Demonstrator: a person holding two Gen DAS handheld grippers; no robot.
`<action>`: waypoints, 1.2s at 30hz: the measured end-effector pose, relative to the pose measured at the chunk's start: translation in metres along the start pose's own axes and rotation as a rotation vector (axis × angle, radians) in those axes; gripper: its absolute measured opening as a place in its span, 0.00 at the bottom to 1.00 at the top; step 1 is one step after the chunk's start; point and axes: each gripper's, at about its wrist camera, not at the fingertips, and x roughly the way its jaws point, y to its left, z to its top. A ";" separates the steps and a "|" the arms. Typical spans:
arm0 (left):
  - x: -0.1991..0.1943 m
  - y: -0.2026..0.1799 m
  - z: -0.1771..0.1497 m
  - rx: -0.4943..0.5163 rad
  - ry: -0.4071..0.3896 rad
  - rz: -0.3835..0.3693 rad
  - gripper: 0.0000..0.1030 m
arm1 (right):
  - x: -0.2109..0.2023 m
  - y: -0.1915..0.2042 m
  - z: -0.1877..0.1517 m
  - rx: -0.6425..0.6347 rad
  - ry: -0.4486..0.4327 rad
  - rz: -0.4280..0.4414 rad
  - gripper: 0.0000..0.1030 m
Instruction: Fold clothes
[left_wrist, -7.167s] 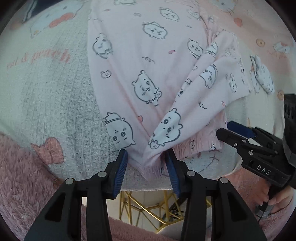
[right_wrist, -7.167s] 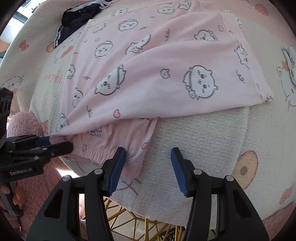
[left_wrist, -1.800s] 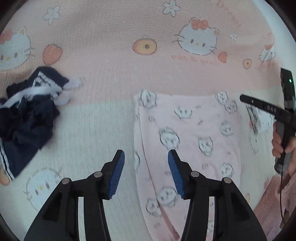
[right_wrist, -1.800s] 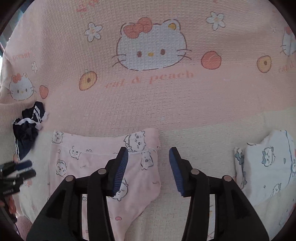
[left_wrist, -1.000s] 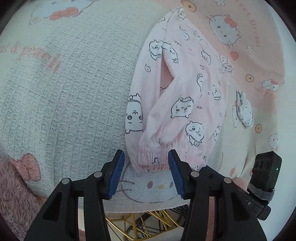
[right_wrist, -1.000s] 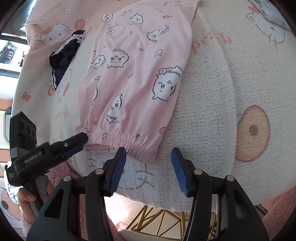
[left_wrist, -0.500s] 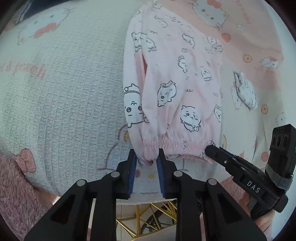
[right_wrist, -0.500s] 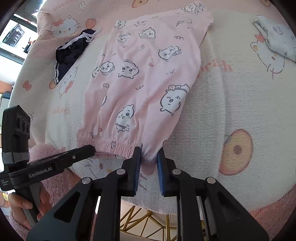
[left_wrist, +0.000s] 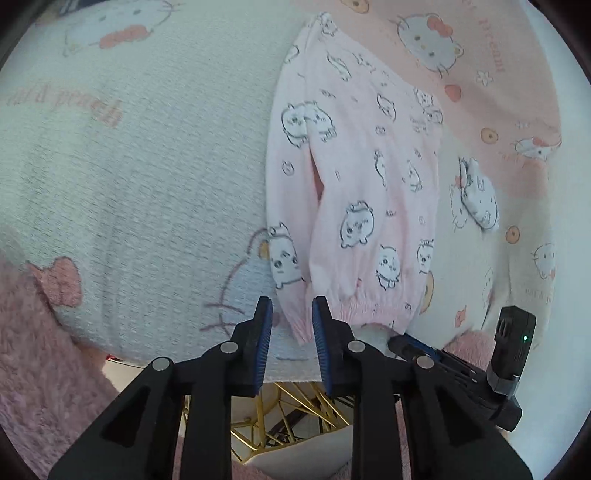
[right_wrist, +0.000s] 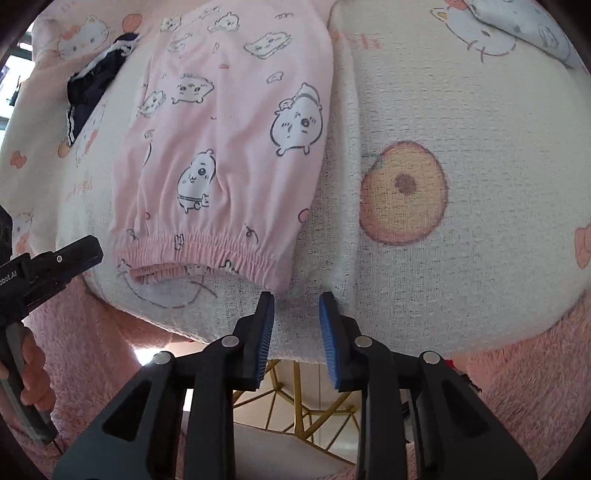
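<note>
Pink pyjama pants (left_wrist: 362, 177) with cartoon animals lie flat on the blanket, folded lengthwise, with the elastic waistband at the near edge. My left gripper (left_wrist: 292, 314) is partly open around the waistband's left corner; the cloth lies loose between the blue pads and is not bunched. My right gripper (right_wrist: 296, 310) is open just below the waistband's right corner on the pants (right_wrist: 229, 122); nothing is between its fingers. Each gripper shows in the other's view: the right gripper (left_wrist: 400, 341) and the left gripper (right_wrist: 92, 249).
The Hello Kitty blanket (left_wrist: 147, 166) ends just below the waistband, over a fluffy pink cover (left_wrist: 37, 369). A gold wire frame (left_wrist: 291, 406) shows beneath. A dark navy garment (right_wrist: 92, 81) lies far left, a white patterned garment (left_wrist: 476, 195) to the right. A hand (right_wrist: 33, 380) holds the left gripper.
Half a second ago both grippers had the waistband corners between narrowed fingers. The right fingers have spread and its corner now lies outside them. Both cameras sit lower and closer to the bed's edge.
</note>
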 end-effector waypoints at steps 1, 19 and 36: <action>-0.002 0.000 0.004 0.011 -0.011 0.003 0.24 | -0.003 -0.001 0.000 0.006 -0.013 -0.004 0.35; 0.045 -0.043 0.023 0.213 0.157 -0.248 0.26 | 0.008 0.052 0.061 -0.122 -0.161 -0.155 0.39; 0.059 -0.016 0.023 0.096 0.098 -0.185 0.37 | 0.017 0.043 0.058 -0.081 -0.153 -0.084 0.39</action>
